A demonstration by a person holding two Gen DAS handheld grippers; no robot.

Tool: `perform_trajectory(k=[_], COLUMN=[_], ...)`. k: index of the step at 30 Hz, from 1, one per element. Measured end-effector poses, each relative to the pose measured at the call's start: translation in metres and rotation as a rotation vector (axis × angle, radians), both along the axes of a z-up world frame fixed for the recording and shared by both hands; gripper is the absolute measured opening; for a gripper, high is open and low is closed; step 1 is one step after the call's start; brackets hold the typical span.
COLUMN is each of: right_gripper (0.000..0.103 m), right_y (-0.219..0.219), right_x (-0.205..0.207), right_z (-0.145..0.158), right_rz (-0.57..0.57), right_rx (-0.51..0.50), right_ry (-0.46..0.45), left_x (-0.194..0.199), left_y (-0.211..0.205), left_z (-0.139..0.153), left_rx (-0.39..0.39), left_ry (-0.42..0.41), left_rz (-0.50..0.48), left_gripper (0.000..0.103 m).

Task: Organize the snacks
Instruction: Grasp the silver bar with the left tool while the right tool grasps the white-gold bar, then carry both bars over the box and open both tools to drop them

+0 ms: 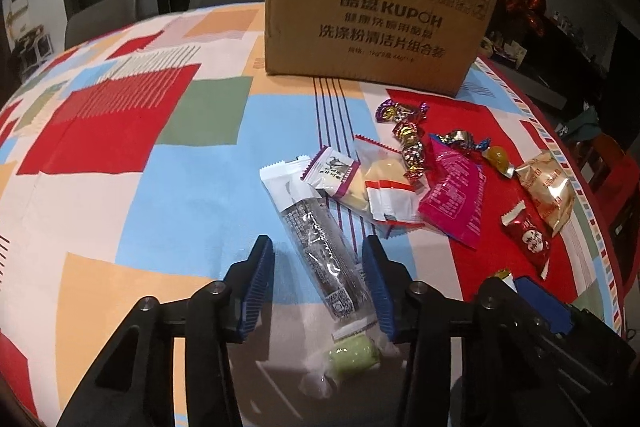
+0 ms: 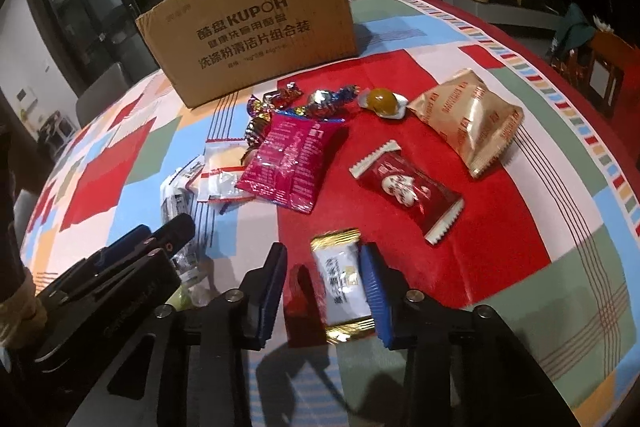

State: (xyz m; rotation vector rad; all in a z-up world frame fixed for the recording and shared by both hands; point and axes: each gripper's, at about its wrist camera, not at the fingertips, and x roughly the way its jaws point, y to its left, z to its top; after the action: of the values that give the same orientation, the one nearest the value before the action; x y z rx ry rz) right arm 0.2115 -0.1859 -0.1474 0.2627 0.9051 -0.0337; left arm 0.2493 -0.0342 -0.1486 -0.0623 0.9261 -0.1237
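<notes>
Several wrapped snacks lie on a patchwork tablecloth before a cardboard box (image 1: pixel 376 23). My left gripper (image 1: pixel 318 251) is open, its jaws either side of a long black-and-clear snack stick (image 1: pixel 320 239); a green candy (image 1: pixel 352 353) lies near its base. My right gripper (image 2: pixel 324 259) is open around a white packet with gold ends (image 2: pixel 342 283), which lies on the cloth by the right finger. Nearby are a pink packet (image 2: pixel 290 161), a red packet (image 2: pixel 408 191) and a gold bag (image 2: pixel 468 117).
The box (image 2: pixel 256 19) stands upright at the back of the table. Foil-wrapped candies (image 1: pixel 408 139) and a yellow candy (image 2: pixel 384 101) lie in front of it. The left gripper's body (image 2: pixel 112 279) shows at the right wrist view's lower left. Chairs and dark furniture surround the table.
</notes>
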Motion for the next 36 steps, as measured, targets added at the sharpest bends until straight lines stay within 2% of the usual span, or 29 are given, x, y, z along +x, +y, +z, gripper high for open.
perform_trajectory(k=[5, 6, 7, 10, 16, 26, 36], right_gripper=[0.028, 0.028, 0.028, 0.026, 0.020, 0.019, 0.019], right_y=[0.008, 0.010, 0.010, 0.014, 0.015, 0.009, 0.011], right_x=[0.006, 0.006, 0.006, 0.004, 0.000, -0.006, -0.013], right_z=[-0.001, -0.001, -0.001, -0.002, 0.001, 0.007, 0.044], right_rz=[0.038, 0.045, 0.050, 0.073, 0.105, 0.095, 0.129], right_rx=[-0.050, -0.061, -0.069, -0.103, -0.108, -0.108, -0.078], right_ry=[-0.002, -0.004, -0.007, -0.021, -0.039, -0.064, -0.152], left_x=[0.005, 0.006, 0.006, 0.007, -0.001, -0.017, -0.038], left_y=[0.000, -0.001, -0.001, 0.000, 0.004, 0.012, 0.016], left_z=[-0.002, -0.002, -0.002, -0.002, 0.004, 0.019, 0.051], left_rx=[-0.009, -0.007, -0.005, -0.006, 0.005, 0.003, 0.009], left_ry=[0.007, 0.010, 0.010, 0.008, -0.008, -0.057, -0.137], left_rz=[0.003, 0.004, 0.003, -0.001, 0.000, 0.011, 0.006], left_gripper=[0.041, 0.039, 0.033, 0.029, 0.021, 0.018, 0.017])
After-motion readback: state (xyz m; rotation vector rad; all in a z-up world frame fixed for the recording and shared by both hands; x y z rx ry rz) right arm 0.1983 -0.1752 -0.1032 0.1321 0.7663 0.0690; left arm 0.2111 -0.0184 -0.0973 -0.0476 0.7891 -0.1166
